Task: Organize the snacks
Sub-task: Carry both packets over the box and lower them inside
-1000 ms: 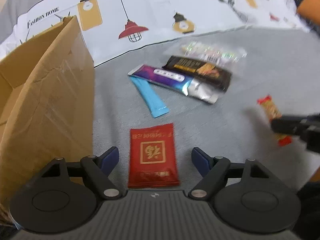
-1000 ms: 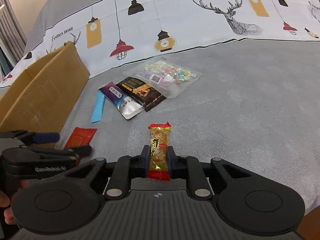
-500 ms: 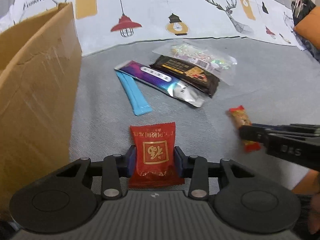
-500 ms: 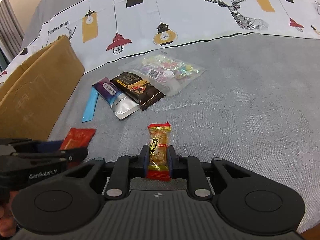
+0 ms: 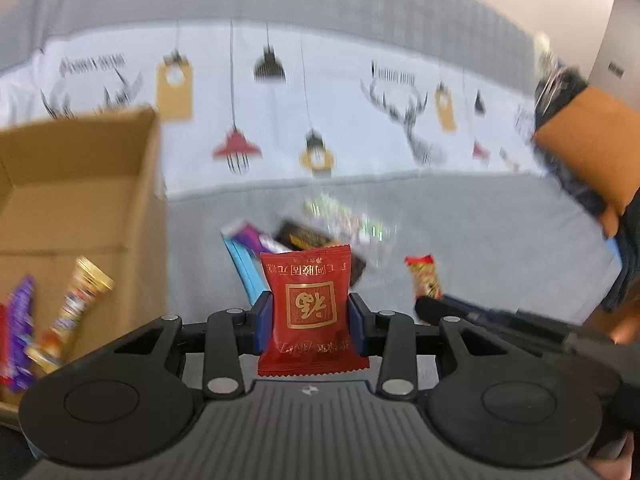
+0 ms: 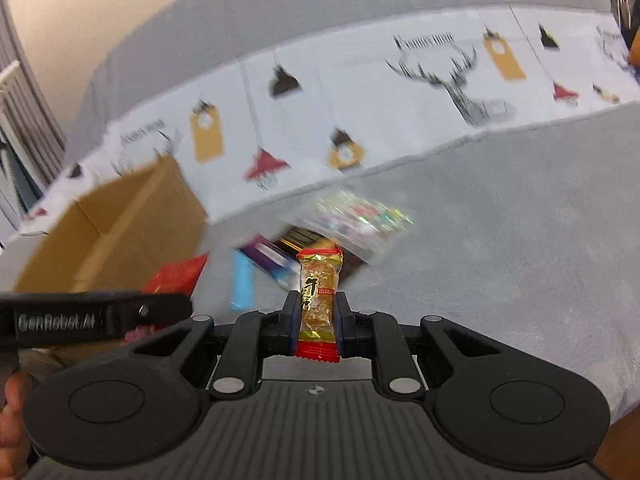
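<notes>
Jaws, both sets: closed on goods. Left gripper (image 5: 311,322) clamps a red sachet (image 5: 309,308) by its side edges, held upright above the grey bedcover (image 5: 480,232). Right gripper (image 6: 317,320) clamps a nut bar (image 6: 319,304) across its lower half, its top end standing free above the jaws.

Box (image 5: 80,200): brown cardboard, open-topped, on the left, near the left gripper. Contents visible: a gold-tipped stick packet (image 5: 76,304) leaning inside, a purple packet (image 5: 20,336) beside it, a sliver of something red at the frame edge; all blurred, so no finer count.

Loose stock on the cover, between the box and the right gripper: blue stick (image 6: 244,284), purple pouch (image 6: 268,256), dark packet (image 5: 300,238), clear candy bag (image 6: 360,216), overlapping in a heap.

Step in hand, by my reading: carry to the box. Handling note: the sachet probably goes first, being nearer; bring it well over the rim before letting go, since a flat light packet can catch the wall and slide outside. Keep the two grippers apart over the opening, one drop at a time.
</notes>
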A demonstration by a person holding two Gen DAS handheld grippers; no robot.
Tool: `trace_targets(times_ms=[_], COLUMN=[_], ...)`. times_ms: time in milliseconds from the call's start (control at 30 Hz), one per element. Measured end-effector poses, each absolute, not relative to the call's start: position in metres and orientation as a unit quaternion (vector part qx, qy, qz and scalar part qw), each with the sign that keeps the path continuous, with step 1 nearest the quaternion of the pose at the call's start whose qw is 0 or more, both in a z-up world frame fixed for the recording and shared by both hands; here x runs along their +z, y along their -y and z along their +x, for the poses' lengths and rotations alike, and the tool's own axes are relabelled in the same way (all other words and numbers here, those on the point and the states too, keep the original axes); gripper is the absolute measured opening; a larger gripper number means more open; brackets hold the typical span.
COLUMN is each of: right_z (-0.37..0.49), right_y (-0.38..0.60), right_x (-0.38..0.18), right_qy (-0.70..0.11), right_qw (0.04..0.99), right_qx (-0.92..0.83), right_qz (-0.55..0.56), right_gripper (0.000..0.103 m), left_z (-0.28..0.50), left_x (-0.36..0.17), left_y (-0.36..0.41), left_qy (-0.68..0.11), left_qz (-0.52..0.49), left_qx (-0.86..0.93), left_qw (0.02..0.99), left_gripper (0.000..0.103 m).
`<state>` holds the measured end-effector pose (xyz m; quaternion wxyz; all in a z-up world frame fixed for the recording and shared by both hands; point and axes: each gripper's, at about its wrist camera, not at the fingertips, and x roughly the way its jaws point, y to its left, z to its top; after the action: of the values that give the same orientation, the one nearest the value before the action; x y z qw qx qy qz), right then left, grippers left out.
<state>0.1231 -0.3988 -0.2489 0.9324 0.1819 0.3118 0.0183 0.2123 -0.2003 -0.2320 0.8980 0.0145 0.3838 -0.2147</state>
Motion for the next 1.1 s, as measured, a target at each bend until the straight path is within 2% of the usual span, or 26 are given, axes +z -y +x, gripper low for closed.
trace_targets(times_ms=[233,433,567,733,900,1033,1100], right_z=[0.112,0.116,0.129,0.170,0.210,0.216,0.216], right_y=[0.315,0.249,0.212,0.169,0.141,0.129,0.128], right_x=[-0.168,-0.103,-0.085,-0.112,-0.186,-0.223,-0.229], right_qy=[-0.260,-0.210,-0.200,-0.240,-0.333,-0.377,-0.382], right_qw=[0.952,0.965,0.965,0.955,0.928,0.911,0.910], right_qx=[0.075,0.122,0.150,0.169,0.166,0.161,0.157], right_qz=[0.140,0.101,0.075,0.041,0.034,0.043,0.043], right_gripper=[0.017,0.017,0.017,0.017,0.017,0.017,0.019], left_z=[0.189,0.172,0.184,0.217,0.242,0.257,0.257], left_x=[-0.166,-0.114,-0.109,-0.156,-0.229,-0.265,-0.268], left_y=[0.123,0.043,-0.009,-0.046,-0.063,-0.068,-0.068], left_qy=[-0.305,-0.207,-0.201,-0.264,-0.363,-0.400,-0.402], left_qz=[-0.024,-0.051,-0.092,-0.108,-0.122,-0.108,-0.103], left_qx=[-0.203,-0.162,-0.127,-0.082,-0.066,-0.056,-0.056], left_qw=[0.930,0.963,0.967,0.955,0.921,0.908,0.908], left_gripper=[0.043,0.043,0.043,0.043,0.043,0.043,0.050])
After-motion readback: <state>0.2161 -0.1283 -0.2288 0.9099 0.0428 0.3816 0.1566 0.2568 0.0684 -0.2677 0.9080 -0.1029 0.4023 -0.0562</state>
